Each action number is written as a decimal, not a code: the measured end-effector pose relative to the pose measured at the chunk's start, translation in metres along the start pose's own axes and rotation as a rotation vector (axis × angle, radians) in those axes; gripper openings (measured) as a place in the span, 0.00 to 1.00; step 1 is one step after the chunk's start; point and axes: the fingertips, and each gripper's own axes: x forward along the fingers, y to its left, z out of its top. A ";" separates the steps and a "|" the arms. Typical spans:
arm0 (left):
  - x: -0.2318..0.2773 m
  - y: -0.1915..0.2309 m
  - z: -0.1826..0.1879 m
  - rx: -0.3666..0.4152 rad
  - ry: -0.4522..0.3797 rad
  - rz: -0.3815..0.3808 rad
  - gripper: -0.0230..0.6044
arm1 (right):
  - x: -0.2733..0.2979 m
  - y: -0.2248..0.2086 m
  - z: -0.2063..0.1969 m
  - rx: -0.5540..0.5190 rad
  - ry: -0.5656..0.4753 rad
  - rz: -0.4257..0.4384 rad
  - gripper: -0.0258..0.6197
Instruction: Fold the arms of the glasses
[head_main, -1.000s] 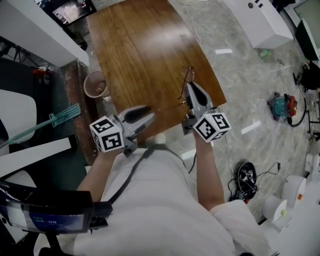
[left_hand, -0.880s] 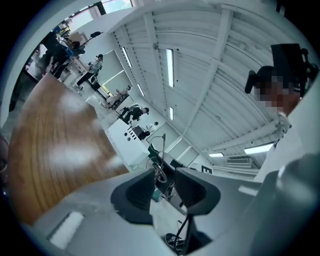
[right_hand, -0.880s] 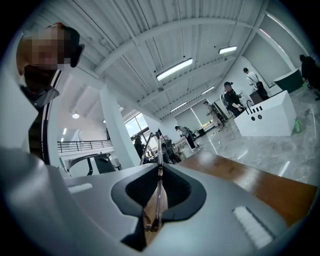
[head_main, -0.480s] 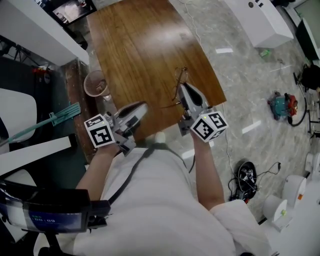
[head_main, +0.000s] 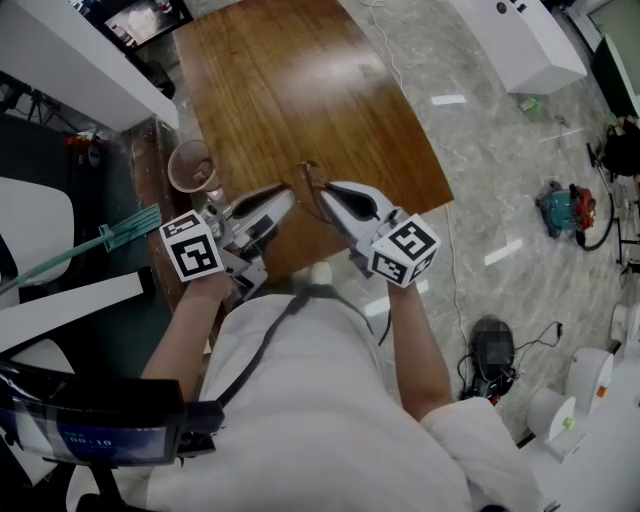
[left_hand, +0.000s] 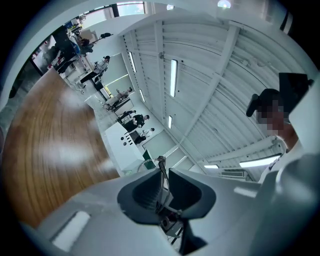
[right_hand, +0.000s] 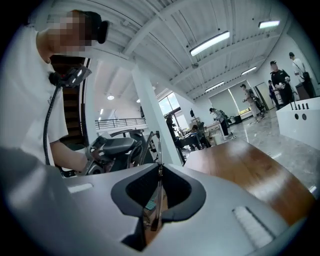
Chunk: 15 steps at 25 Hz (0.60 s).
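glasses (head_main: 308, 178): thin wire frame, held in the air between the two grippers, just above the near edge of the table (head_main: 290, 90); not rested on it.
left gripper (head_main: 283, 195): fingers are pressed together on a thin part of the glasses (left_hand: 161, 167); a hinge-like end is seen poking out past the tips.
right gripper (head_main: 328, 190): fingers are nearly closed, and a thin wire of the glasses (right_hand: 158, 150) is pinched between them, upright in the gap.
gripper relation: tips are brought close, pointed at each other across the frame; the left gripper (right_hand: 112, 147) is seen just beyond the glasses in the right gripper view.
progress: fold is judged under way; both ends are gripped, but no arm is clearly seen laid against the lenses, so folding and setting down are taken as left. How far any arm is bent cannot be told.
change from earlier: a second ago the glasses were held out over the table by the right gripper alone, with the left gripper apart; now the right gripper is swung in to the left and the frame is taken by both.
nearby: brown cup (head_main: 190, 167) at the table's left edge, untouched.
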 end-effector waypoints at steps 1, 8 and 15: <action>0.000 0.001 0.000 -0.003 0.000 0.001 0.13 | 0.001 0.005 -0.002 -0.002 0.009 0.020 0.09; -0.001 0.005 -0.002 -0.009 0.012 0.026 0.16 | 0.005 0.022 -0.013 0.009 0.045 0.076 0.09; -0.015 0.008 -0.031 0.059 0.122 0.054 0.32 | 0.002 0.007 -0.011 0.056 0.003 -0.018 0.09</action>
